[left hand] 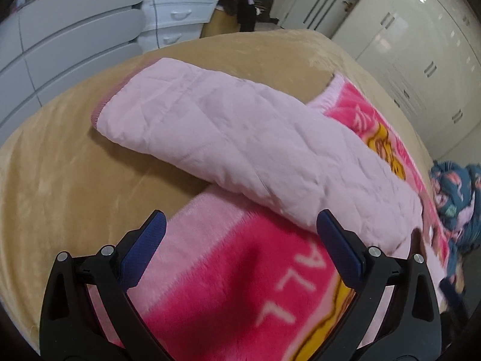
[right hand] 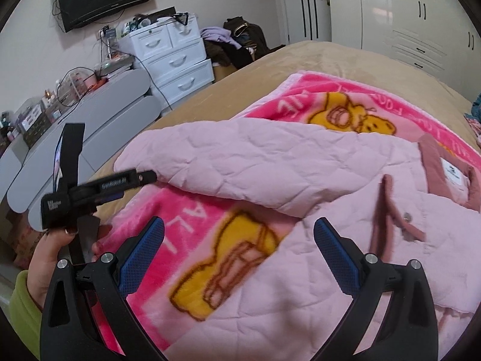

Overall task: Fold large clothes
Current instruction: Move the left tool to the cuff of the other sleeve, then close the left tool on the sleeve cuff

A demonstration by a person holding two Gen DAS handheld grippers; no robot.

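Note:
A pale pink quilted jacket (right hand: 300, 165) lies on a bright pink cartoon blanket (right hand: 195, 240) on the bed. One sleeve (left hand: 240, 138) stretches out to the left, its ribbed cuff (left hand: 111, 99) over the tan bedcover. My left gripper (left hand: 240, 231) is open, hovering over the blanket just short of the sleeve. In the right wrist view the left gripper (right hand: 147, 177) points at the sleeve end. My right gripper (right hand: 240, 237) is open and empty above the blanket, near the jacket's front with its dark pink collar (right hand: 445, 174).
The tan bedcover (left hand: 75, 165) spreads left and beyond. White drawers (right hand: 177, 57) and a grey cabinet (right hand: 90, 120) stand left of the bed. White wardrobes (right hand: 421, 24) stand behind. A dark patterned garment (left hand: 457, 198) lies at the bed's right edge.

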